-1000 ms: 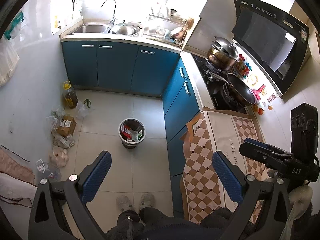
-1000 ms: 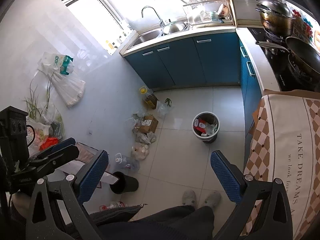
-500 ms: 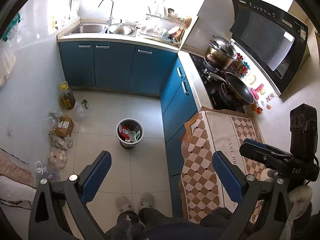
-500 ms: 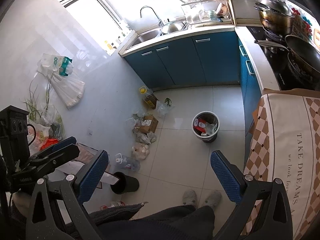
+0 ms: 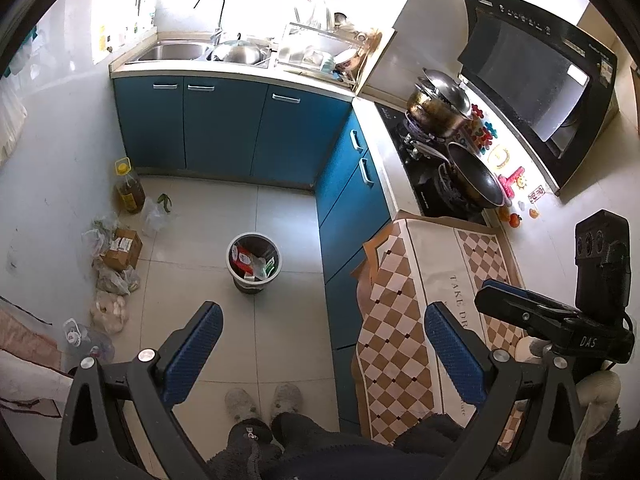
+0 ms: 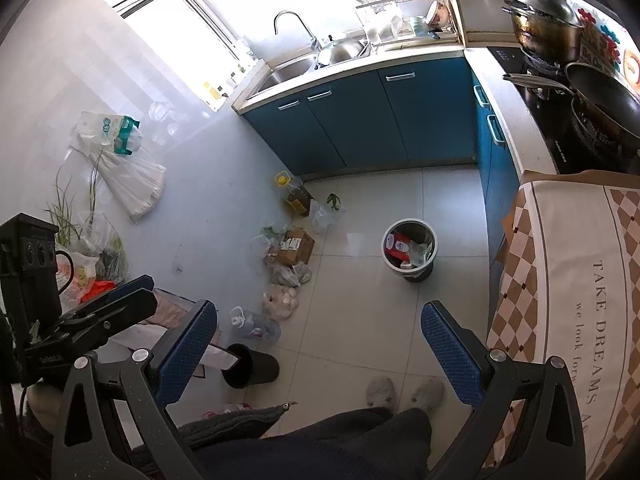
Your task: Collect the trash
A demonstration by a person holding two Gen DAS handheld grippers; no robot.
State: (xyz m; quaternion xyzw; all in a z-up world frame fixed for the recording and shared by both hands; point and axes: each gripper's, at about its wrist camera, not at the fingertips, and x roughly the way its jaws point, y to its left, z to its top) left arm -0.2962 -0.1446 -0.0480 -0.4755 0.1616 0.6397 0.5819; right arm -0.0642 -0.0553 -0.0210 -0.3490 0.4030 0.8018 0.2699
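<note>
We're high over the kitchen floor, both grippers empty. The left gripper (image 5: pixel 322 344) has its fingers spread wide, and the trash bin (image 5: pixel 254 260) sits on the tiles beyond them, nearer the left finger. The right gripper (image 6: pixel 318 340) is wide too; its bin (image 6: pixel 408 250) lies ahead, toward the right finger (image 6: pixel 448 354). Bagged litter (image 6: pixel 286 272) lines the wall.

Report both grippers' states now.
Left gripper: open, fingers wide apart, holding nothing.
Right gripper: open, fingers wide apart, holding nothing.
</note>
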